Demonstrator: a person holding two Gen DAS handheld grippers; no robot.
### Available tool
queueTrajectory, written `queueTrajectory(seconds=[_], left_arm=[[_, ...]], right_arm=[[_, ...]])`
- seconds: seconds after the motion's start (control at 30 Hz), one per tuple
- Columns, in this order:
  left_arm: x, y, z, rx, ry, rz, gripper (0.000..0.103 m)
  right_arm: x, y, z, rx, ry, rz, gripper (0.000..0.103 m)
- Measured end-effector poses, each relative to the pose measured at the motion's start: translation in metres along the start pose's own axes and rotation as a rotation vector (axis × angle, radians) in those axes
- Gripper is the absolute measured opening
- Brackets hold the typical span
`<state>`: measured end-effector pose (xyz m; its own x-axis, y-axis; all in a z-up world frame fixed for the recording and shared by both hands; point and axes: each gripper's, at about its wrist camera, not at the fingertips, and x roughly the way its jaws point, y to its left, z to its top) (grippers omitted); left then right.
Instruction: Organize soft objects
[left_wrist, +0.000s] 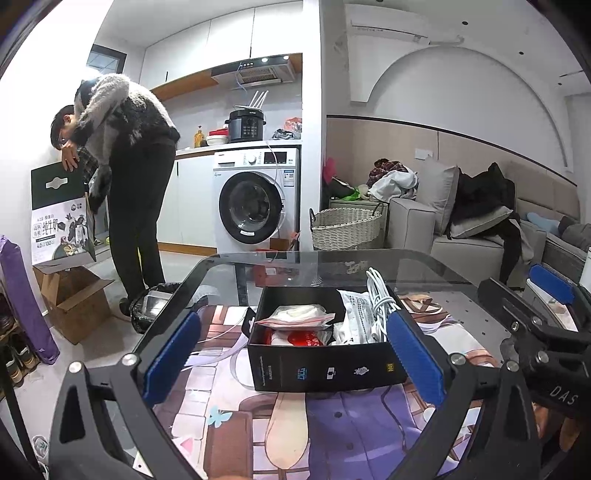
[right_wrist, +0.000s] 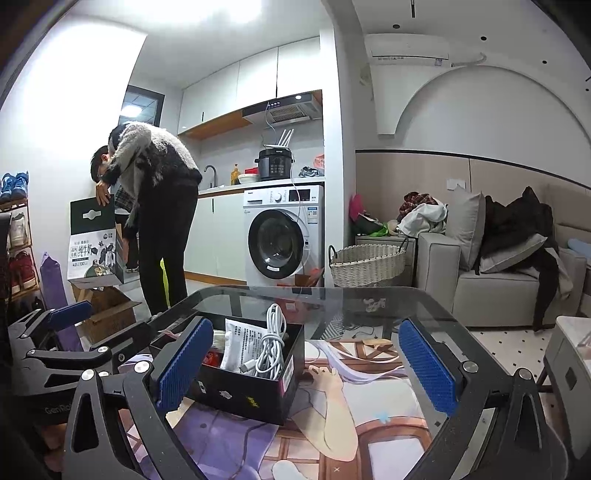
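Open black box (left_wrist: 327, 365) on table, holding pouches (left_wrist: 295, 315), white cable (right_wrist: 271, 343)

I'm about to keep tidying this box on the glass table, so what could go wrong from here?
1. The white cable sticks up above the black box; a finger of either open hand-held gripper might snag it.
2. The box looks light, so a bump from the left hand-held gripper could slide it on the mat.
3. The right hand-held gripper sits close, so the two could collide.
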<state>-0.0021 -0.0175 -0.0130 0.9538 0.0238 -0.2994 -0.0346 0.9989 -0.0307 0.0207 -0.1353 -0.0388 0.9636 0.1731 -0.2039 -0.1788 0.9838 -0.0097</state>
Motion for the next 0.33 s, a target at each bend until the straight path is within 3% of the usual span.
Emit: queueTrajectory(seconds=[0.33], left_arm=[[-0.0026, -0.0044, 0.0028, 0.005, 0.006, 0.016, 0.101]], right_arm=[[-0.0054, 0.0031, 0.0017, 0.004, 0.005, 0.002, 0.102]])
